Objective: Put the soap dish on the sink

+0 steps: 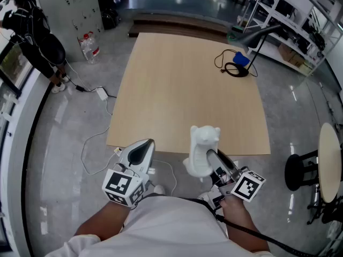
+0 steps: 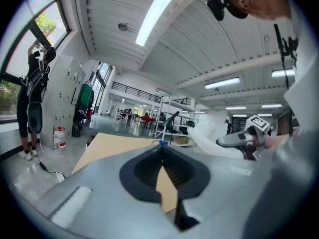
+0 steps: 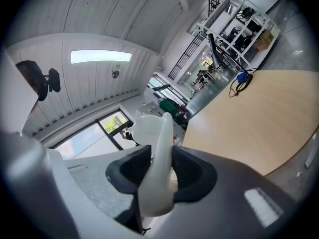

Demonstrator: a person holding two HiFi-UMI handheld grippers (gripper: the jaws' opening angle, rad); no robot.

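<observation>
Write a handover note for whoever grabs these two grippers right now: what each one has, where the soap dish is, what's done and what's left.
Right gripper: jaws shut on the white soap dish, which is held in the air by the near edge of the tan board.
Left gripper: jaws together, nothing in them, held to the dish's left.
Done: the dish is in hand.
Left: no sink shows in any view. Find it, set the dish on it, and open the jaws.
</observation>
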